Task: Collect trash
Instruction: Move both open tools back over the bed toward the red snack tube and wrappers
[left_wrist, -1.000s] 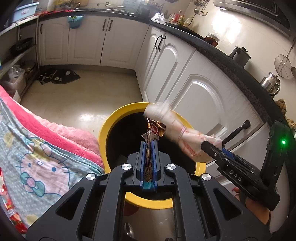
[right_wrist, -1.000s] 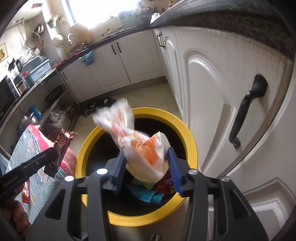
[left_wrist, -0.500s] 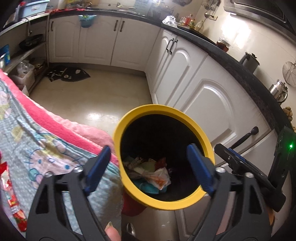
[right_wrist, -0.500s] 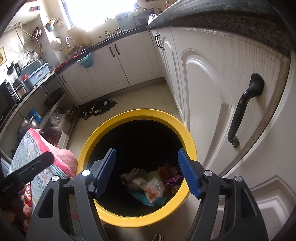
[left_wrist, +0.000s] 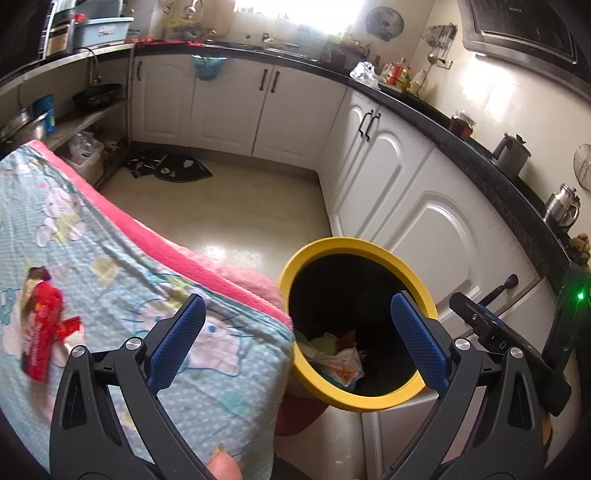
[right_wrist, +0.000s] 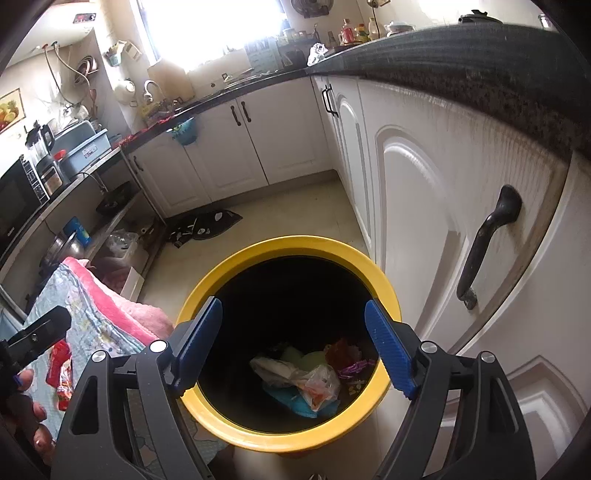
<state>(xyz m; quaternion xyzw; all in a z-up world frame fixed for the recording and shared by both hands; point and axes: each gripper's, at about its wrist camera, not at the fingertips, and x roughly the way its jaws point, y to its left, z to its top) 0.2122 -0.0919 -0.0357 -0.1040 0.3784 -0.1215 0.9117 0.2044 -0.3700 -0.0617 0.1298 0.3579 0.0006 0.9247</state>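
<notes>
Tongs (left_wrist: 297, 338) (right_wrist: 295, 345) opening wider, both empty

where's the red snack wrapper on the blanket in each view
Left wrist: red wrapper far left, lying on the patterned blanket, left of the left gripper.
Right wrist: lower left, on the blanket beside the left gripper's fingertip.
Shared landmark: yellow bin, right of the blanket.

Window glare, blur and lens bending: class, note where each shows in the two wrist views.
Right wrist view: the window is blown out white, and the countertop edge bows from fisheye bending. Left wrist view: the red wrapper on the blanket is smeared by motion blur; the yellow bin interior is deep shadow.
</notes>
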